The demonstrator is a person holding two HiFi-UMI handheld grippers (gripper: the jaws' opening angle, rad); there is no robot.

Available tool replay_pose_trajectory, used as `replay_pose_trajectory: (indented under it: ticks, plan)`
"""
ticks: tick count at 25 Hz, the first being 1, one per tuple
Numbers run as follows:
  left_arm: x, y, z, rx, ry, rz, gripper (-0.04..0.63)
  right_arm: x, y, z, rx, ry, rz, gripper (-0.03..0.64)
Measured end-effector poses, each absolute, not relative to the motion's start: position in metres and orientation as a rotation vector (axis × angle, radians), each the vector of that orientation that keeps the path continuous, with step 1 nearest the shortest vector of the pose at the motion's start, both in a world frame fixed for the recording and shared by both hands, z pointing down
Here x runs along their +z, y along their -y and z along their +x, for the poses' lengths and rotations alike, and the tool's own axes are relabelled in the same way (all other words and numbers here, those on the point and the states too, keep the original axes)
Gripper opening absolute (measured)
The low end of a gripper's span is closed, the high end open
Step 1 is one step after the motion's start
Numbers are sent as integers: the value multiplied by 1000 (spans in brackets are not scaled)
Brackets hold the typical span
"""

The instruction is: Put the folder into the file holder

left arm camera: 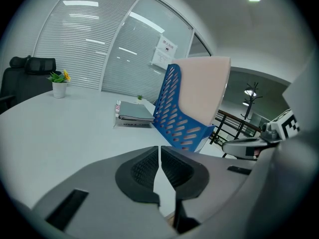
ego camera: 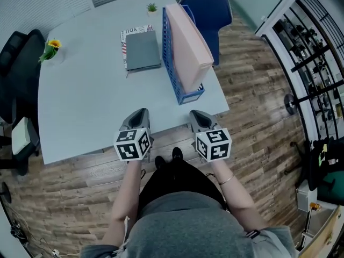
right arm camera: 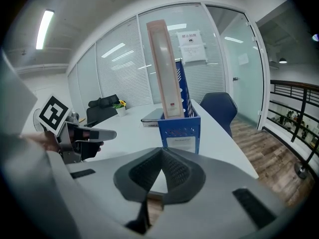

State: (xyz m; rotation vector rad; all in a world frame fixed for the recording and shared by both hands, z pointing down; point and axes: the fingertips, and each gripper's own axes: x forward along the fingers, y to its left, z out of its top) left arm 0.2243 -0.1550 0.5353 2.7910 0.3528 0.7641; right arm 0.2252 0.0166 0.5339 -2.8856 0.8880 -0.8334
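Pink folder [ego camera: 189, 47] stands upright in blue file holder [ego camera: 173, 63] on tabletop [ego camera: 91, 101].
At near edge, left gripper [ego camera: 142, 112] and right gripper [ego camera: 195, 114] both closed, empty; folder's lower part hidden by holder wall.

Office — blinded glass partition [left arm camera: 99, 44], swivel chair [ego camera: 207, 12], meeting table [ego camera: 80, 106]

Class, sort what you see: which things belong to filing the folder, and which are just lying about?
Belong: pink folder; blue file holder.
Lying about: grey notebook; magazine under it; potted yellow flower; small green plant; blue chair.
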Motion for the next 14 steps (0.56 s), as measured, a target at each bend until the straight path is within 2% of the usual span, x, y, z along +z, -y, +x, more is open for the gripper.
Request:
replay_pose_trajectory:
  ticks: [14]
  plan:
    - [529, 145, 230, 750, -358, 2798, 31, 531, -19, 231, -834, -918, -2865, 3]
